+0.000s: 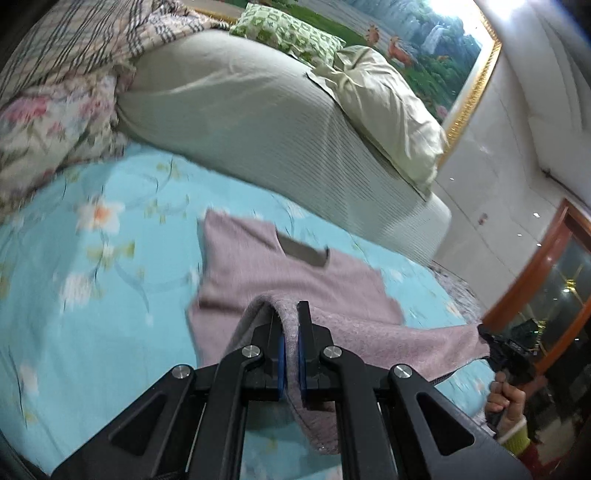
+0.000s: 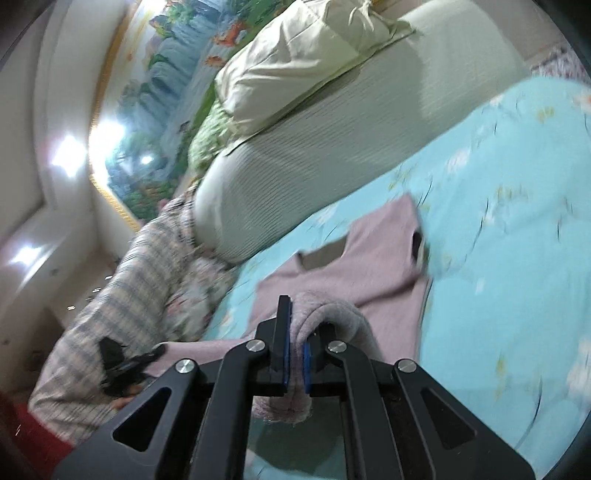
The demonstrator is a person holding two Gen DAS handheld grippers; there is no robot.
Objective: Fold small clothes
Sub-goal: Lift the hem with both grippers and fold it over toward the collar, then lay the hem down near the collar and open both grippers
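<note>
Pillows, one pale cream (image 1: 384, 107) and one green patterned (image 1: 288, 33), lie behind the mauve knitted vest (image 1: 295, 284). Left gripper (image 1: 291, 332) and right gripper (image 2: 297, 332) each clamp its hem above the blue floral sheet (image 1: 110, 229).

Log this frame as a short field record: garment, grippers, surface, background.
garment: pink knit sleeveless top, near edge lifted, far part lying on the sheet
left gripper: shut on the top's edge
right gripper: shut on the top's edge
surface: light blue floral bedsheet
background: grey ribbed bolster, cream pillow
</note>
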